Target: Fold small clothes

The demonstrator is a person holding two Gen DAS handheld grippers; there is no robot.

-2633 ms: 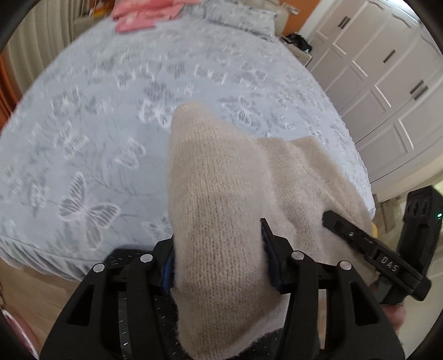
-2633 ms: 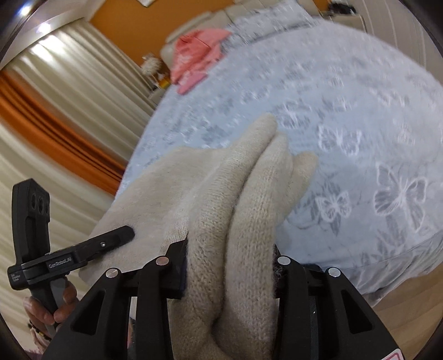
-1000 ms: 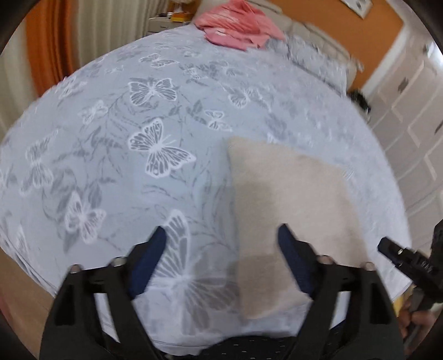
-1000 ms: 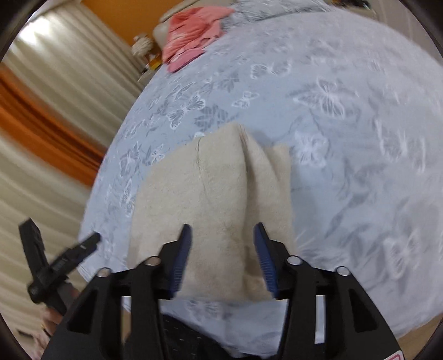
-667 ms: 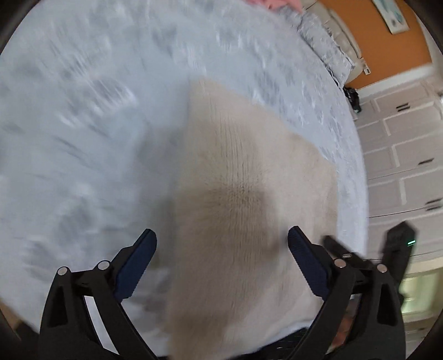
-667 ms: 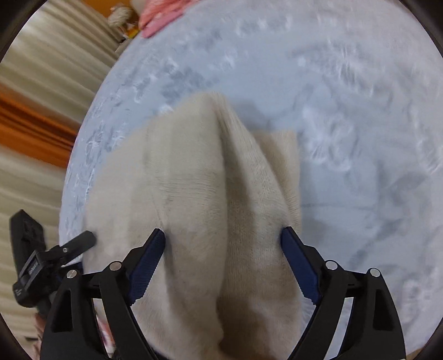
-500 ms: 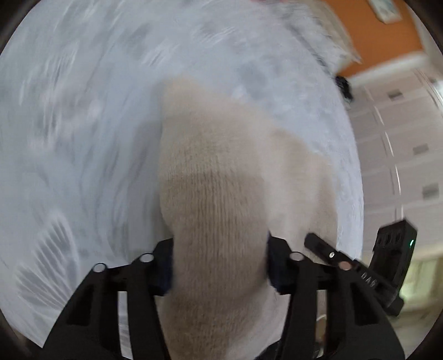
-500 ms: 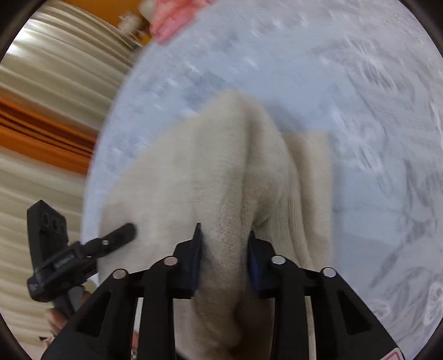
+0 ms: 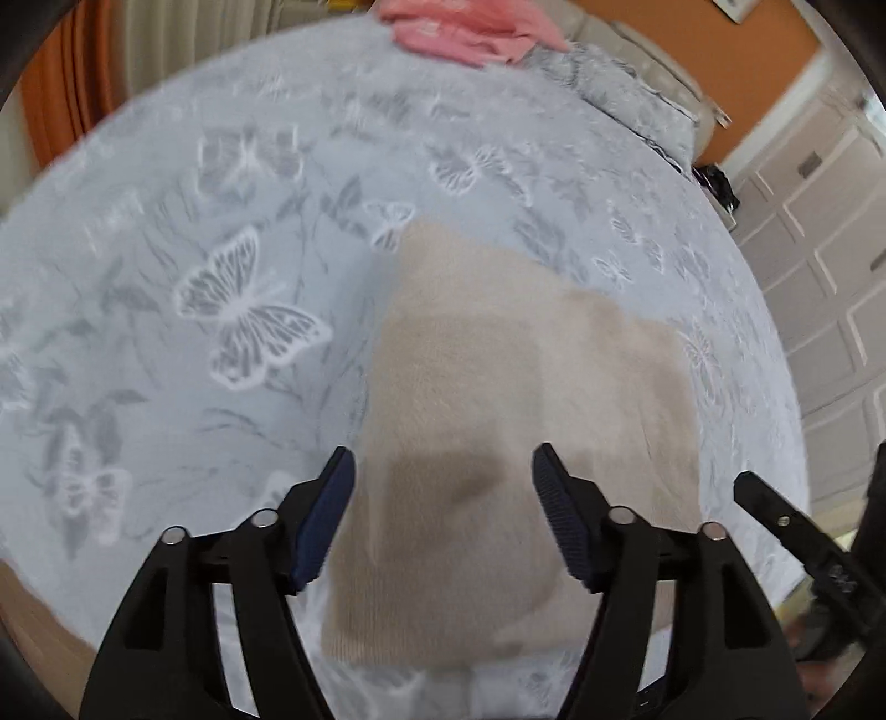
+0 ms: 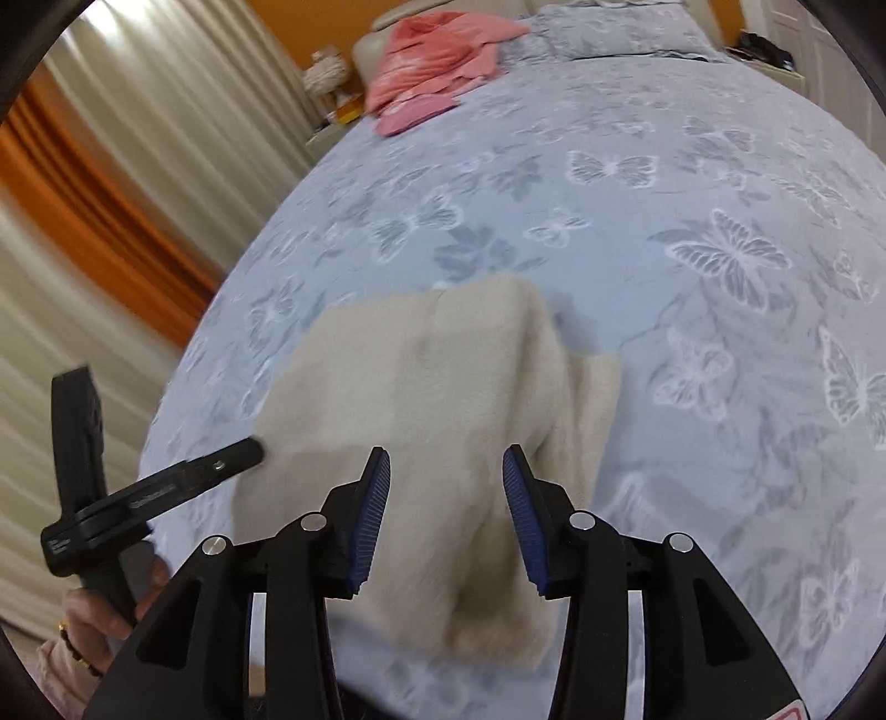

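Note:
A beige knit garment [image 9: 498,387] lies folded on the grey butterfly bedspread [image 9: 210,266] near the bed's front edge. It also shows in the right wrist view [image 10: 432,387], with a second layer sticking out on its right side. My left gripper [image 9: 443,493] is open and hovers just above the garment's near part, holding nothing. My right gripper [image 10: 446,493] is open above the garment's near edge, also empty. The left gripper shows at the left of the right wrist view [image 10: 166,487].
A pile of pink clothes [image 10: 437,55] lies at the far end of the bed by the pillows [image 10: 609,27]. Curtains [image 10: 111,194] hang to the left. White cabinet doors [image 9: 830,249] stand to the right of the bed.
Half a second ago both grippers were shut on the beige garment. Both have since opened and let it go, and it now lies flatter on the bed.

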